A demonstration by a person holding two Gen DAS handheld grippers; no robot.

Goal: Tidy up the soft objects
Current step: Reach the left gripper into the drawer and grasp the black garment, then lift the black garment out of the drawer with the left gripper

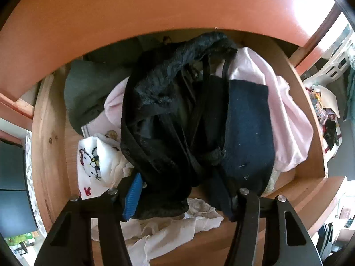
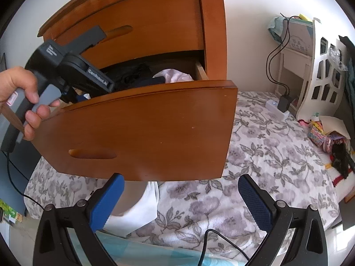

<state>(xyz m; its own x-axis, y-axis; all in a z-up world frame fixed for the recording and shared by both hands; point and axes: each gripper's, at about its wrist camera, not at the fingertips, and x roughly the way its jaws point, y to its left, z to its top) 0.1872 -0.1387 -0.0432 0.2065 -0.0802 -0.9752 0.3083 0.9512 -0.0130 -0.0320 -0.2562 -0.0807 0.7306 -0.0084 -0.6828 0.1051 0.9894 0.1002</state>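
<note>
I am reaching my left claw [image 1: 184, 201] down into the open wooden drawer [image 1: 46, 137], which is filling most of the left wrist view. A heap of soft clothes is lying in it: a black lacy garment [image 1: 159, 102] is sprawling across the middle of the frame, a dark blue cloth [image 1: 248, 128] is lying just right of it, a pale pink cloth [image 1: 288, 119] is bulging at the right, a grey-green cloth [image 1: 86, 93] is sitting at the upper left, and a white cloth with a stitched cartoon figure [image 1: 93, 164] is lying at the lower left. Thin white fabric [image 1: 168, 228] is spreading under the pile at the bottom of the frame. My left claw's 2 jaws are standing partly apart with the lower end of the black lacy garment and the edge of the dark blue cloth between them; the blue pad [image 1: 133, 197] on the left is lying against the black fabric, but I cannot tell whether the pads are pressing on it. In the right wrist view, my right claw [image 2: 180, 201] is hanging open at the bottom of the frame with nothing between its blue pads, over a bed cover printed with grey flowers [image 2: 266, 155]. The drawer's front panel [image 2: 142, 133] is filling the middle of that frame, and at the left edge my hand [image 2: 20, 97] is gripping the handle of the left claw, which is dipping into the drawer. A white shelf unit [image 2: 319, 82] is standing at the right.
</note>
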